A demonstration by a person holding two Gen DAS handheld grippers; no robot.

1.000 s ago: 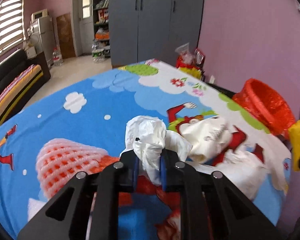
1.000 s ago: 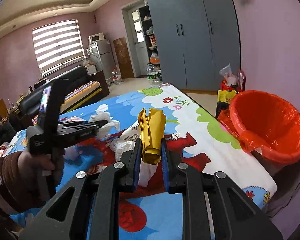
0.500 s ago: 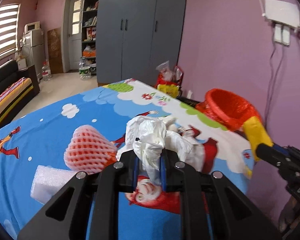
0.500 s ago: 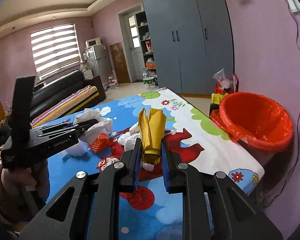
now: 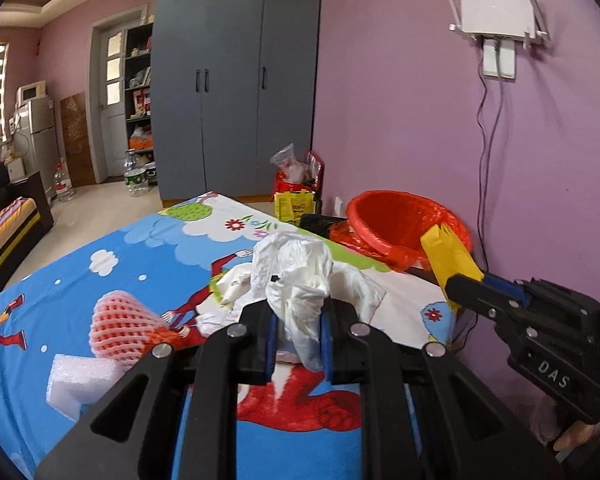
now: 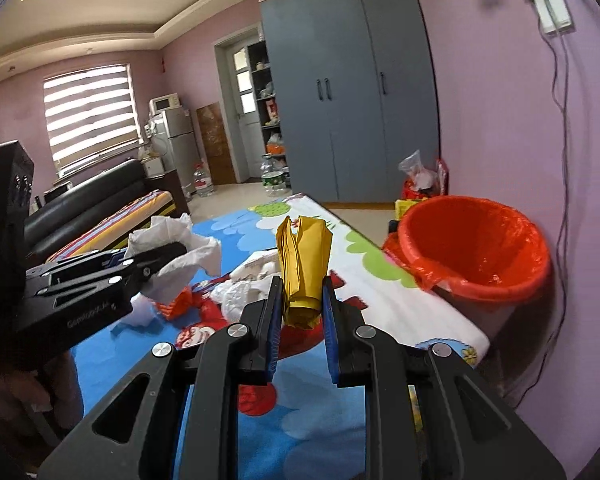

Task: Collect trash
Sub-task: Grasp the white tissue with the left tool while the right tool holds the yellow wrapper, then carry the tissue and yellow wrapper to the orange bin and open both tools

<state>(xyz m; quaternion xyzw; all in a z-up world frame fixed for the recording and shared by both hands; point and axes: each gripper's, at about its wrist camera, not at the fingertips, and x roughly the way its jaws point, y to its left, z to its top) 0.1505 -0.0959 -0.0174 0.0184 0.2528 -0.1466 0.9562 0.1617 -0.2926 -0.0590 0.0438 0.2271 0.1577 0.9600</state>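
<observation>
My left gripper (image 5: 299,340) is shut on a crumpled white tissue (image 5: 300,276) and holds it above the cartoon-print table (image 5: 112,248). My right gripper (image 6: 300,328) is shut on a folded yellow wrapper (image 6: 304,264), also lifted above the table. A red bin lined with a red bag (image 6: 474,252) stands off the table's right edge by the pink wall; it also shows in the left wrist view (image 5: 400,224). In the left wrist view the right gripper (image 5: 466,280) with the yellow wrapper (image 5: 448,254) is at the bin's near rim. The left gripper (image 6: 156,268) shows at left in the right wrist view.
More trash lies on the table: a pink foam net (image 5: 120,324), a white foam block (image 5: 82,380), white crumpled bags (image 5: 236,288). Bags (image 5: 296,184) stand on the floor beyond the table. A grey wardrobe (image 5: 236,88) is behind. Cables (image 6: 560,160) hang on the wall above the bin.
Both grippers have risen and pulled back from the table with their trash. The right gripper with the yellow wrapper has come closer to the red bin.
</observation>
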